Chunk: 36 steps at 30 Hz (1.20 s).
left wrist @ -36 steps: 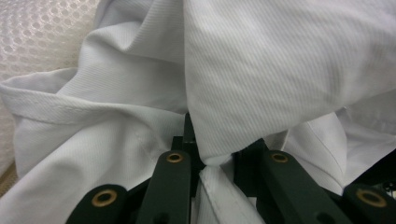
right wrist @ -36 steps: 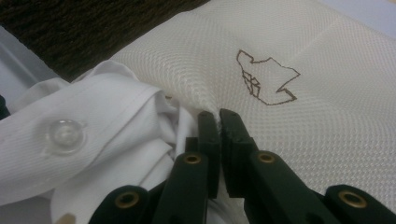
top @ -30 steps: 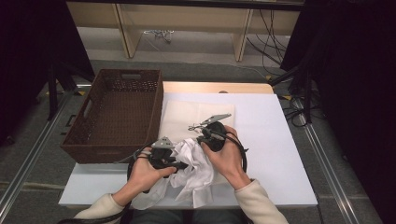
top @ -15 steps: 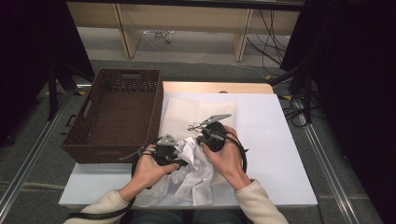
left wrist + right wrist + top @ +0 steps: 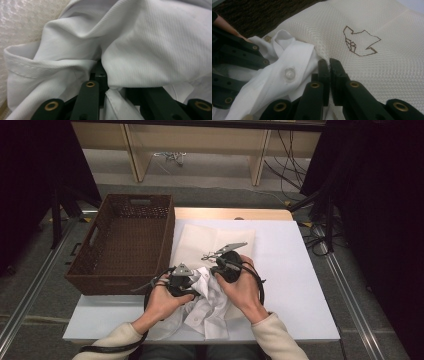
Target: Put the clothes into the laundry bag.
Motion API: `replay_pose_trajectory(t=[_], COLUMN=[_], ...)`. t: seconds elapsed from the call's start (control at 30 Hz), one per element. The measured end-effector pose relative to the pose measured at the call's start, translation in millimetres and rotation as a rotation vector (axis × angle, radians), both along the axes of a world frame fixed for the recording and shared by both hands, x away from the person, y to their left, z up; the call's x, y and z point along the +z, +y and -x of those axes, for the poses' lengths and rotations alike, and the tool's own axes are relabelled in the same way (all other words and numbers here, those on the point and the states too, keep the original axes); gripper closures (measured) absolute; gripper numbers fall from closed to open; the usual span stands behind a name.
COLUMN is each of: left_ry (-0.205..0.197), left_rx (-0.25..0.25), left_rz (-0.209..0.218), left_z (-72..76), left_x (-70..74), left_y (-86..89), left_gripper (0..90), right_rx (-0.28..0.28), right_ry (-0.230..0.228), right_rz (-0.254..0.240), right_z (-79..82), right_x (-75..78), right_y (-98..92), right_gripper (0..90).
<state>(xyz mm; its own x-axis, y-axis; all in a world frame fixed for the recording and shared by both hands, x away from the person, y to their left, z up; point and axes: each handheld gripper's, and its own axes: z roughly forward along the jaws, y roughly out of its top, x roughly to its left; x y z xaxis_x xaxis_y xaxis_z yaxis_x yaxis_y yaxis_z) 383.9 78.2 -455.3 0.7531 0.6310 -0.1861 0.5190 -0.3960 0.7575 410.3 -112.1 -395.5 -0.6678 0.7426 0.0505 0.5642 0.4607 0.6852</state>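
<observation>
As my left tongs (image 5: 107, 82) have just been easing their jaws apart, the white shirt (image 5: 150, 50) sits looser on them. Folds of it lie draped over and down between the jaws, and the tips are buried so deep in cloth that I cannot tell whether they pinch any of it or merely rest in it. I read this as letting go of one bunch of shirt, either to take a fresh hold or to push it onward.

My right tongs (image 5: 329, 65) are pressed together, and what looks like a thin edge of the cream mesh bag (image 5: 374, 75) is nipped between them, right where the shirt's buttoned placket, with its clear button (image 5: 289, 73), meets the bag. A brown stitched emblem (image 5: 359, 42) lies on the mesh just ahead of them. My guess is that this grip holds the bag while the other side works the shirt, so it should not slacken yet.

From the high view, both my hands sit close together at the near middle of the white table (image 5: 300, 285), forearms coming in low, wrists turned inward so the tongs point toward each other. The shirt is crumpled between and below my hands, partly on the bag, which lies flat beyond them. A brown wicker basket (image 5: 125, 240) stands just beside the bag at the left.
</observation>
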Motion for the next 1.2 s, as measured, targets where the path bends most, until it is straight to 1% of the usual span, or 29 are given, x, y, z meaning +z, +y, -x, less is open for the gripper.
replay_pose_trajectory(t=[0.03, 0.07, 0.1, 0.13, 0.17, 0.2, 0.23, 0.27, 0.33, 0.37, 0.4, 0.43, 0.53, 0.57, 0.7, 0.73, 0.8, 0.83, 0.87, 0.9, 0.93, 0.97, 1.0, 1.03, 1.07, 1.1, 1.13, 1.17, 1.2], left_ry=[-0.007, -0.011, -0.038, -0.055, -0.052, -0.049, -0.066, -0.063, -0.084, -0.101, -0.117, -0.117, -0.144, -0.156, -0.144, -0.169, -0.161, -0.149, -0.132, -0.099, -0.103, -0.083, -0.082, -0.087, -0.073, -0.074, -0.073, -0.069, -0.081], left_rx=[-0.006, -0.002, -0.011, -0.014, 0.002, -0.008, -0.015, -0.012, -0.017, -0.027, -0.022, -0.029, -0.023, -0.026, -0.038, -0.060, -0.057, -0.046, -0.055, -0.037, -0.042, -0.032, -0.018, -0.038, -0.032, -0.019, -0.026, -0.010, -0.019], left_rz=[-0.010, 0.007, -0.014, -0.010, 0.014, 0.038, 0.047, 0.055, 0.069, 0.067, 0.071, 0.088, 0.089, 0.090, 0.063, 0.044, 0.041, 0.043, 0.045, 0.060, 0.053, 0.052, 0.054, 0.035, 0.038, 0.036, 0.007, 0.015, 0.002], left_z=[0.8, 2.6, 3.4, 4.0, 7.3, 10.2, 12.7, 15.7, 22.7, 24.3, 28.2, 30.8, 34.1, 33.5, 27.6, 22.0, 17.0, 14.6, 11.2, 9.8, 5.8, 4.0, 2.2, -0.3, -1.8, -1.9, -2.7, -2.5, -4.5], left_x=[0.4, 0.4, 2.0, 2.7, 4.1, 6.3, 9.2, 12.4, 19.7, 23.1, 28.4, 32.4, 42.1, 42.3, 34.2, 30.9, 26.1, 23.7, 21.6, 19.5, 17.8, 17.2, 16.8, 17.0, 16.5, 16.2, 16.4, 15.6, 15.3], left_y=[1.2, 0.8, 3.0, 4.1, 4.1, 6.0, 8.1, 10.4, 14.7, 16.8, 19.2, 20.8, 24.3, 23.0, 15.0, 12.9, 8.3, 5.6, 3.5, 0.0, -2.2, -3.8, -5.1, -4.3, -6.9, -8.5, -9.3, -11.7, -12.7], left_gripper=[71.1, 67.9, 63.0, 57.5, 53.0, 48.2, 44.5, 41.6, 40.1, 40.3, 40.6, 40.8, 40.4, 39.7, 39.0, 39.7, 47.6, 53.8, 59.8, 64.6, 68.6, 73.1, 76.5, 79.1, 81.0, 82.5, 83.4, 84.2, 84.4], right_rx=[-0.005, -0.013, -0.015, 0.006, 0.002, -0.020, -0.016, -0.012, -0.001, -0.013, -0.014, -0.004, -0.015, -0.012, -0.014, -0.014, -0.009, -0.010, -0.013, -0.018, -0.019, -0.024, -0.018, -0.004, -0.017, -0.013, -0.011, 0.005, -0.027], right_ry=[-0.003, 0.003, 0.008, -0.002, 0.004, 0.024, 0.019, 0.011, 0.023, 0.007, 0.021, 0.014, 0.002, 0.008, 0.018, 0.018, 0.017, 0.019, 0.018, 0.020, 0.026, 0.047, 0.033, 0.009, 0.031, 0.014, -0.005, 0.006, 0.041], right_rz=[-0.002, -0.001, 0.000, 0.006, 0.007, -0.001, 0.003, 0.001, 0.012, 0.001, 0.006, 0.011, -0.003, 0.001, 0.001, 0.000, 0.003, 0.003, 0.000, -0.008, -0.005, -0.006, -0.004, -0.001, -0.005, -0.006, -0.009, 0.000, -0.013], right_z=[0.1, 0.5, 0.5, -0.4, -0.2, 0.9, 0.3, -0.5, -0.8, -0.5, 0.1, -0.4, -0.4, -0.4, 0.2, 0.2, 0.4, 0.9, 1.1, 1.5, 1.8, 3.2, 2.9, 1.7, 3.3, 2.5, 2.0, 2.4, 5.6], right_x=[0.1, 0.7, 0.9, 0.4, 1.0, 1.4, 0.8, 0.0, 1.2, 0.9, 2.2, 2.1, 0.7, 1.5, 3.0, 3.1, 3.4, 3.4, 3.3, 3.2, 3.7, 4.2, 4.0, 3.0, 4.3, 4.3, 3.1, 4.6, 5.8], right_y=[-0.1, -0.3, -0.4, -1.8, -2.2, -1.4, -2.0, -2.0, -3.0, -2.9, -3.1, -3.7, -1.9, -2.2, -2.9, -2.9, -2.6, -2.2, -1.6, -1.0, -1.1, -0.8, -0.9, -1.5, -0.9, -1.1, -0.5, -1.2, 0.7], right_gripper=[88.8, 88.8, 88.8, 88.8, 88.8, 88.8, 88.8, 88.8, 88.8, 88.8, 88.8, 88.8, 88.8, 88.8, 88.8, 88.8, 88.8, 88.8, 88.8, 88.8, 88.8, 88.8, 88.8, 88.8, 88.8, 88.8, 88.8, 88.9, 88.8])
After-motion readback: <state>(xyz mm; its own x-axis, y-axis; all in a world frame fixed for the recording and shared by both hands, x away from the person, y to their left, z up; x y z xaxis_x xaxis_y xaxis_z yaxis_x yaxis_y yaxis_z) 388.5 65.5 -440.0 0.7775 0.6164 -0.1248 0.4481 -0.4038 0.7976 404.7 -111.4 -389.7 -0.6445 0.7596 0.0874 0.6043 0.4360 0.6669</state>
